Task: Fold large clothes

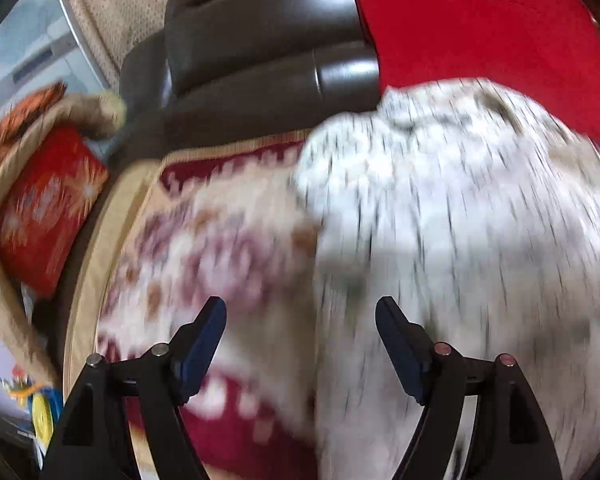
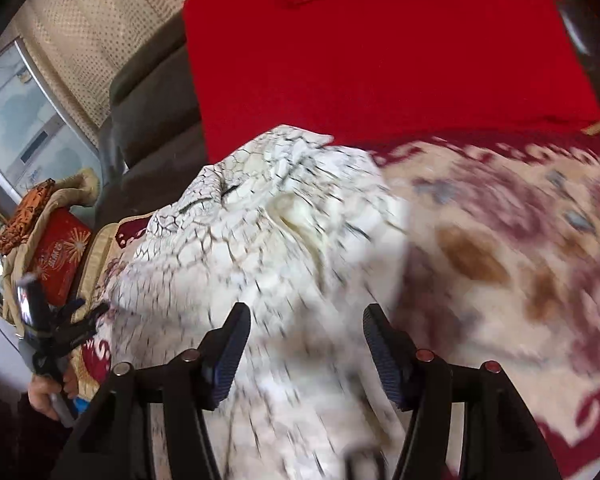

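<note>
A white garment with thin black crackle lines [image 1: 440,220] lies bunched on a patterned red and cream cover [image 1: 204,248]. My left gripper [image 1: 300,312] is open and empty, above the garment's left edge. In the right wrist view the same garment [image 2: 260,240] fills the middle, with a cream inner fold showing. My right gripper [image 2: 306,316] is open and empty, just above the garment. The left gripper [image 2: 96,312] also shows at the garment's far left edge, held by a hand. Both views are motion-blurred.
A red cloth [image 2: 380,48] lies behind the garment, over a dark leather sofa back [image 1: 260,48]. A red box [image 1: 48,208] in a beige bag stands at the left. The patterned cover [image 2: 520,260] spreads to the right. A window [image 2: 24,120] is at far left.
</note>
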### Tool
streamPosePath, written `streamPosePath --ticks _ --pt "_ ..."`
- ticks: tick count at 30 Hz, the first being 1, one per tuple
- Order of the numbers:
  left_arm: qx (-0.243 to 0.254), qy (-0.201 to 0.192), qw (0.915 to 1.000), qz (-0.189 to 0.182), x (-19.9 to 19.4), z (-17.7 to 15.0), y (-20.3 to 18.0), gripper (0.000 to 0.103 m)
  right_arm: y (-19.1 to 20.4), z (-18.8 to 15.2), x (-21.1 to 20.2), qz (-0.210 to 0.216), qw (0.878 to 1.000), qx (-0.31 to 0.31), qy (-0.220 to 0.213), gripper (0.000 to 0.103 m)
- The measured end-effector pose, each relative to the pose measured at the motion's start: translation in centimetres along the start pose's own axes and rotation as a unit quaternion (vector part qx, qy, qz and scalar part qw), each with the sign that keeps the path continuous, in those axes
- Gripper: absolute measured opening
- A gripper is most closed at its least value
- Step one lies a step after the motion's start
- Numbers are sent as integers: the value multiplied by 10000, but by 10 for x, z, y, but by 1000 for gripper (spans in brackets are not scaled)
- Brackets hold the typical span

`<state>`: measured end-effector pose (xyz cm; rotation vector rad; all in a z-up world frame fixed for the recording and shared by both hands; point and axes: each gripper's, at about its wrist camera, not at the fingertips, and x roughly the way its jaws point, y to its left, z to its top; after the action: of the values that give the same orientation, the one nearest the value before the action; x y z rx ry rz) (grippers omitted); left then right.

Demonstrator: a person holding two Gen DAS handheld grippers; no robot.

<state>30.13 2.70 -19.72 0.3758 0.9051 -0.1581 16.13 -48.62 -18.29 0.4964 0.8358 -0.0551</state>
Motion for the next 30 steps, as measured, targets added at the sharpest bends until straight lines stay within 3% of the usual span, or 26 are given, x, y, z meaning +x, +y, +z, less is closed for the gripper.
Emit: streamPosePath --ticks 7,11,14,18,26,29,30 --pt "-336 832 9928 -796 -28 -118 19 79 -40 -66 -48 -9 9989 270 394 68" --pt "-888 1269 9751 -1590 -23 -164 25 79 -65 -109 -55 64 9960 451 764 71" --pt "-1203 1364 9649 -1897 -18 -183 28 79 -94 -140 -50 124 9916 732 1060 71" --pt "-1590 1373 9419 -2620 -8 -198 30 79 -125 -172 -44 300 9843 1186 1271 72" --pt "-1800 1341 9016 -3698 18 -210 16 79 -154 -215 -16 1335 9631 1801 1488 77" --pt "-2016 1303 8765 -4173 28 -215 13 79 -157 -222 -6 1835 9504 1997 1526 77" --pt "-2148 1313 8644 -4353 34 -215 13 79 -158 -224 -1 1985 9438 2107 1597 77"
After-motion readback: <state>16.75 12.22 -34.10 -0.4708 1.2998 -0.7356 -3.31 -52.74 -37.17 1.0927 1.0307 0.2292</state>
